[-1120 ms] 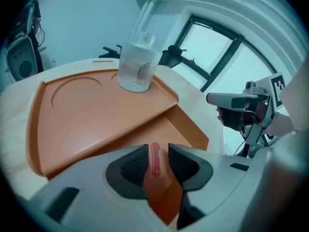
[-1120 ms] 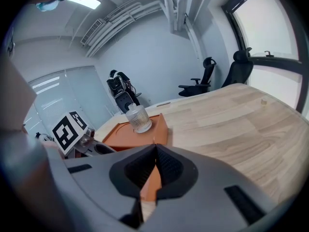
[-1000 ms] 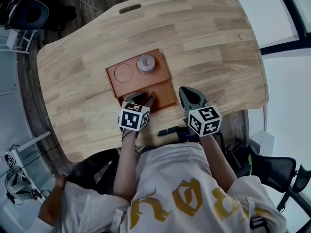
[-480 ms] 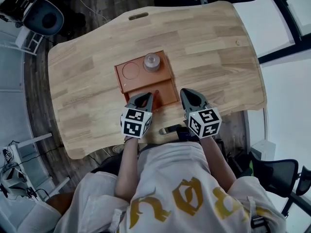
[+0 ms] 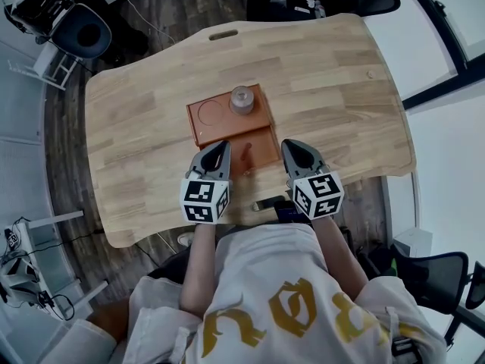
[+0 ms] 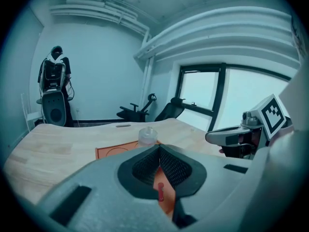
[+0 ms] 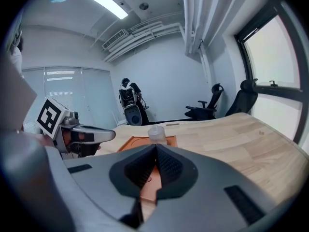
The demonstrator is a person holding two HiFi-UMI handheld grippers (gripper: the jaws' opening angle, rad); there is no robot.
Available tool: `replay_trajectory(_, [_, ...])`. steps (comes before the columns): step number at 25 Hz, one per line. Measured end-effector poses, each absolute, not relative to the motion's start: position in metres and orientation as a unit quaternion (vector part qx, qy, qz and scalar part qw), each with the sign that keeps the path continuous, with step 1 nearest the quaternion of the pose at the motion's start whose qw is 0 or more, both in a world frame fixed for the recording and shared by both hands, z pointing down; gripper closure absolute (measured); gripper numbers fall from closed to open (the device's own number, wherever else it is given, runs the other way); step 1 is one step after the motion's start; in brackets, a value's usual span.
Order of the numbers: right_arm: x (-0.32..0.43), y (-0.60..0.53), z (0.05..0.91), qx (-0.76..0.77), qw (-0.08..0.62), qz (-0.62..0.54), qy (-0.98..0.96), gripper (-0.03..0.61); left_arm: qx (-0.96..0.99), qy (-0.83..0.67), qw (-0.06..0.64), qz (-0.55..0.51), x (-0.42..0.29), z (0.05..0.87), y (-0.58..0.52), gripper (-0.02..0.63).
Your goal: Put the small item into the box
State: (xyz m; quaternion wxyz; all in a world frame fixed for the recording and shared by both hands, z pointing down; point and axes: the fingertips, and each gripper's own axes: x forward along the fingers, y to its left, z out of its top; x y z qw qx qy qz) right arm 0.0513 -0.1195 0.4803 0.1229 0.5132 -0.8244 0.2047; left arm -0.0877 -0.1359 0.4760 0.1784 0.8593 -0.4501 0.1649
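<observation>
Wooden table (image 5: 136, 127) fills the middle of the head view, and near its lower centre is the left gripper (image 5: 217, 150). Its jaws are pressed fully together with nothing between them. Its own view confirms this: the dark pads (image 6: 145, 166) meet in one line, and the small item (image 6: 160, 191) is seen only under them, lying on orange. A second ago this gripper reached over the near compartment of the box (image 5: 195, 127); now it looks drawn back a little toward the lower left, and higher. Just right of its tip, the small item (image 5: 246, 152), red and thin, rests by itself in that near compartment and touches no gripper. From this I judge that the main step is finished: the item is inside the box and it was let go. Farther up in the box there is a round recess (image 5: 209, 111), and beside it, at the upper right corner, stands a clear jar (image 5: 242, 99). To the right of the box is the right gripper (image 5: 292, 149). It is also clenched and empty, with its pads closed on each other in its own view, off the orange surface. What remains is probably only to take both hands away.
</observation>
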Motion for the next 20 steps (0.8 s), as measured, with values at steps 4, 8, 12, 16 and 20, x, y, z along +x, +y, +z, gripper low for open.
replay_trajectory(4, [0.052, -0.119, 0.473, 0.514, 0.117, 0.195, -0.827, 0.568, 0.862, -0.46, 0.179, 0.119, -0.094, 0.459, -0.133, 0.604])
replay_trajectory(8, [0.053, -0.121, 0.463, 0.514, 0.109, 0.186, -0.83, 0.568, 0.859, -0.473, 0.162, 0.11, -0.098, 0.449, -0.133, 0.604])
replay_trajectory(12, [0.05, -0.122, 0.455, 0.51, 0.105, 0.174, -0.836, 0.568, 0.857, -0.482, 0.142, 0.109, -0.101, 0.442, -0.132, 0.604])
replay_trajectory(16, [0.047, -0.119, 0.451, 0.505, 0.107, 0.164, -0.84, 0.568, 0.857, -0.488, 0.118, 0.113, -0.101, 0.435, -0.13, 0.604])
replay_trajectory(20, [0.05, -0.115, 0.449, 0.505, 0.103, 0.164, -0.841, 0.568, 0.86, -0.486, 0.113, 0.11, -0.096, 0.431, -0.128, 0.604])
